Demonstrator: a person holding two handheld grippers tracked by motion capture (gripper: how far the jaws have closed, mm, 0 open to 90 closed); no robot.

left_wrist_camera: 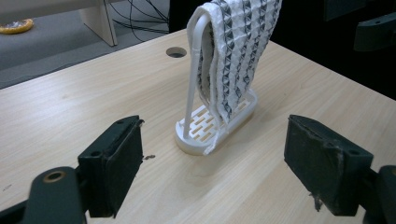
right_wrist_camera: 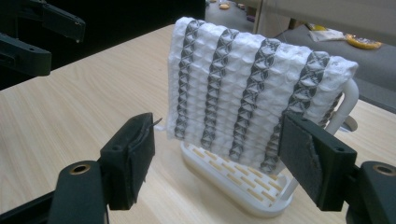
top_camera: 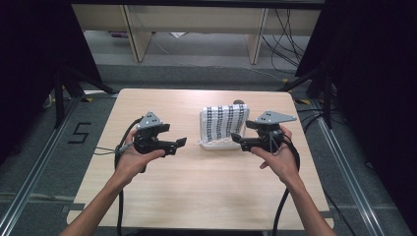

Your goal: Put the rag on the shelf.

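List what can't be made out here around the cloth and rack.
- Rack top bar: right gripper view, covered by the draped cloth.
- Cloth's top edge: left gripper view, cut off by the frame.
- Rack base: high view, small, partly behind the right gripper.
- Round table hole: high view, mostly behind the cloth.

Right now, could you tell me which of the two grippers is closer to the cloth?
The right gripper: its open jaws reach the cloth on the rack, while the left gripper sits further off across bare table.
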